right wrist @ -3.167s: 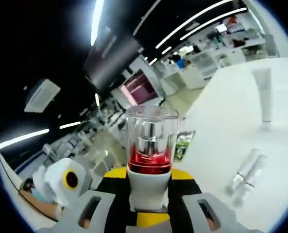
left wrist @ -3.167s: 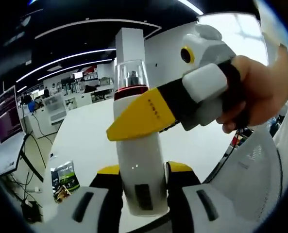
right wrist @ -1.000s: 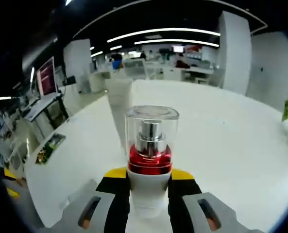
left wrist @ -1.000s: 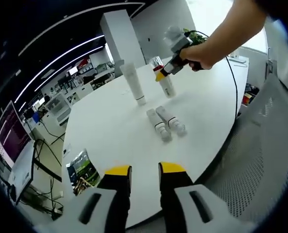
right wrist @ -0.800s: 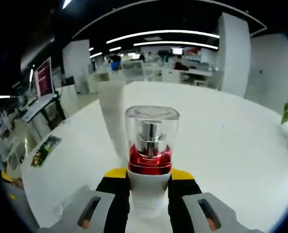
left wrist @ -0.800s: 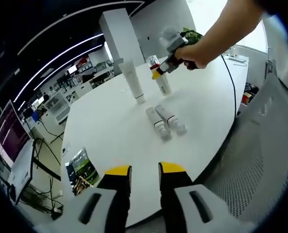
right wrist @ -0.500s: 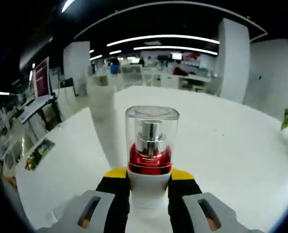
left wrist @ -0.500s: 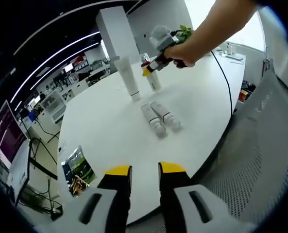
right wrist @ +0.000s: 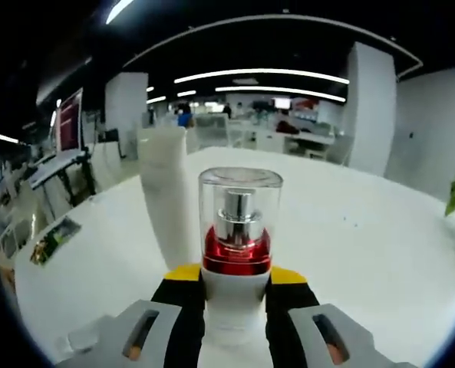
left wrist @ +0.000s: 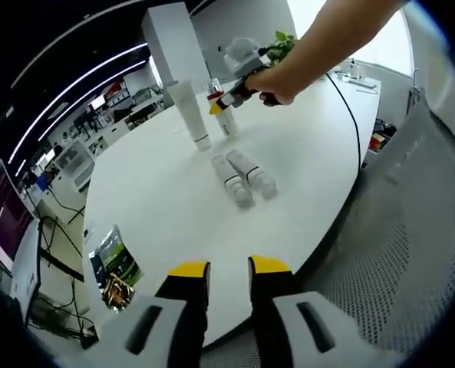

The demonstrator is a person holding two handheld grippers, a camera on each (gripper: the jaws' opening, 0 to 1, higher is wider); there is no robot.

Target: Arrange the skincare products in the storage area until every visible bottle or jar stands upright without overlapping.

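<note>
In the right gripper view, my right tool was clamped on a white pump bottle; its yellow-tipped jaws pressed the bottle's white body from both sides; above them rose the bottle's red collar, silver pump and clear cap; the bottle stood upright between the jaws. Just behind it and to its left stood a tall white tube, upright on the round white worktop; I could not tell whether bottle and tube touched. A colourful packet lay flat near the worktop's left edge.

In the left gripper view, my left tool hung over the near edge of the worktop, its two yellow-tipped jaws apart with a narrow gap and nothing between them. Far across the worktop my right hand held the right tool on the pump bottle, which stood beside the white tube; the tube stood on its cap end. Nearer to me, two small white bottles lay on their sides, side by side and touching, well apart from the upright pair. The packet lay at the worktop's left edge; a grey mesh chair back filled the right side; a black cable ran across the far worktop.
</note>
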